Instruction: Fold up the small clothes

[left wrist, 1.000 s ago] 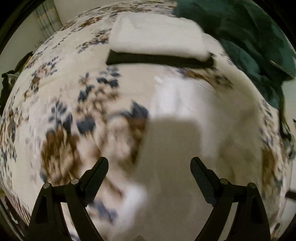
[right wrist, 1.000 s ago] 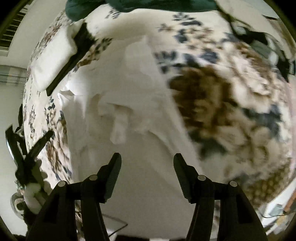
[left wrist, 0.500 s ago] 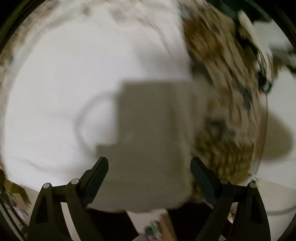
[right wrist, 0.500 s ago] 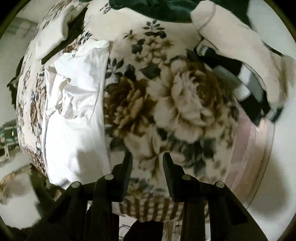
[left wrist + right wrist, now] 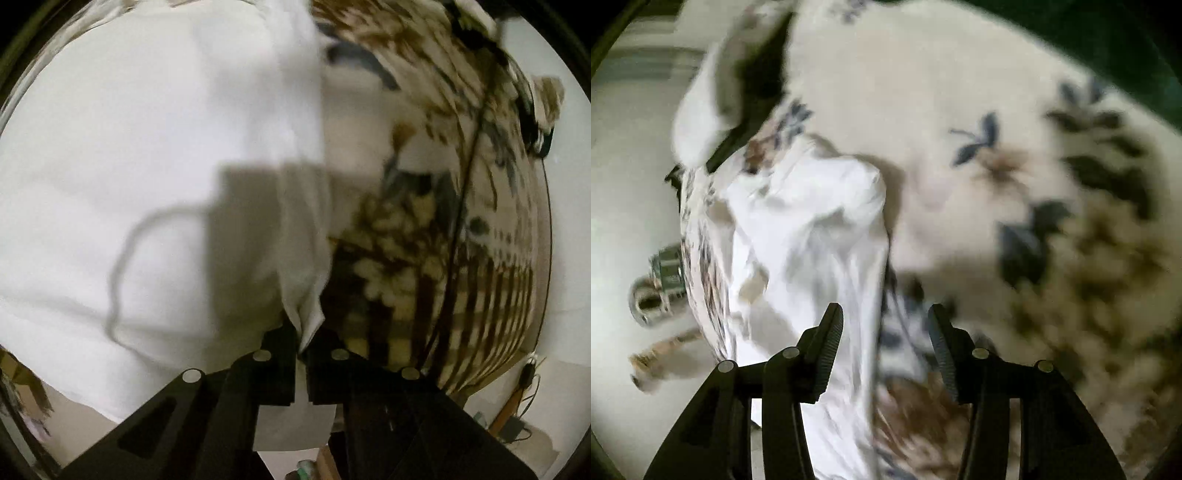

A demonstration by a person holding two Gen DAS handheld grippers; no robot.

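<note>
Cloth is pinched in my left tool point(image 5: 302, 345): its jaws are closed on a bunched corner of the white garment point(image 5: 147, 155), and a narrow tongue of fabric rises from between them. The rest of that garment spreads out to the left over the floral bedspread point(image 5: 424, 229), near the bed's edge, with floor visible below it.

My right tool point(image 5: 885, 332) stands wide apart and holds nothing. It hangs over the garment's point(image 5: 812, 229) long edge, where white cloth meets the floral bedspread point(image 5: 1015, 177); one jaw sits over the fabric, the other over the bare spread. Beyond it a folded white-and-dark stack point(image 5: 727, 96) lies further up the bed, and dark green cloth point(image 5: 1108, 44) sits at the far rim. Both views are blurred, so I cannot tell how many layers I have caught.

The risk, as I judge it, lies in that small left grip. So little fabric is held that a sharp pull could drag it free, or lift only the top layer and leave the fold skewed. If my right tool closes where it hangs now, it may catch bedspread along with cloth. And with the garment this near the edge, a careless sweep could slide it off the bed.
</note>
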